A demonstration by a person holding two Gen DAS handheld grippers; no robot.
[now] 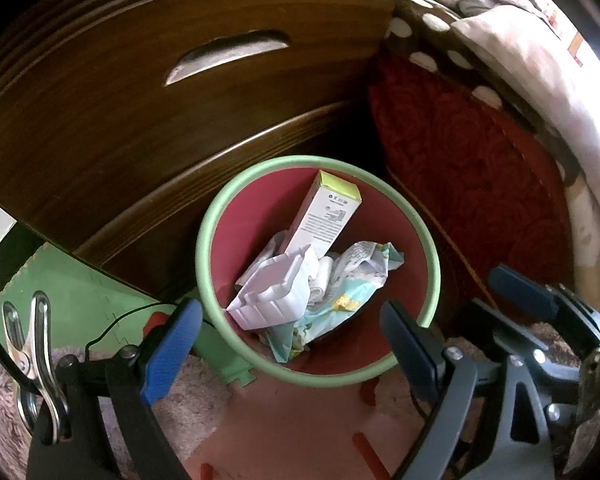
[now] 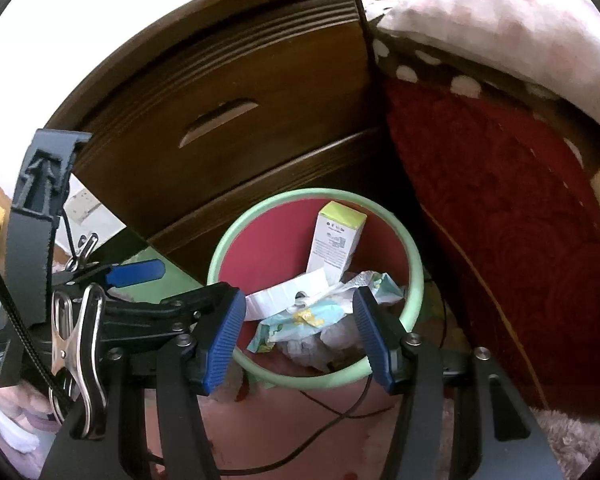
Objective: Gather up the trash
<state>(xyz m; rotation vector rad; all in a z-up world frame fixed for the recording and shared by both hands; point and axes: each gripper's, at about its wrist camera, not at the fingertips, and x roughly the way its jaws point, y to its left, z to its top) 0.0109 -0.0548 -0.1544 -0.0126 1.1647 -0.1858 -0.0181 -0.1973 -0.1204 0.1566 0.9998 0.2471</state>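
The waste bin is red inside with a pale green rim. Beside it, a dark brown wooden drawer front and a deep red blanket.

Both pictures are dim and bent round at the edges. Bright light glares white at the upper corners. The dark brown wooden drawer front sits in shadow, slightly blurry.

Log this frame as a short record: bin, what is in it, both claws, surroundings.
bin: round red waste bin with pale green rim, on the floor beside a dark wooden drawer front
contents: white carton with lime top, crumpled white paper, pale blue printed wrapper
left claw: open, empty, above bin
right claw: open, empty, above bin
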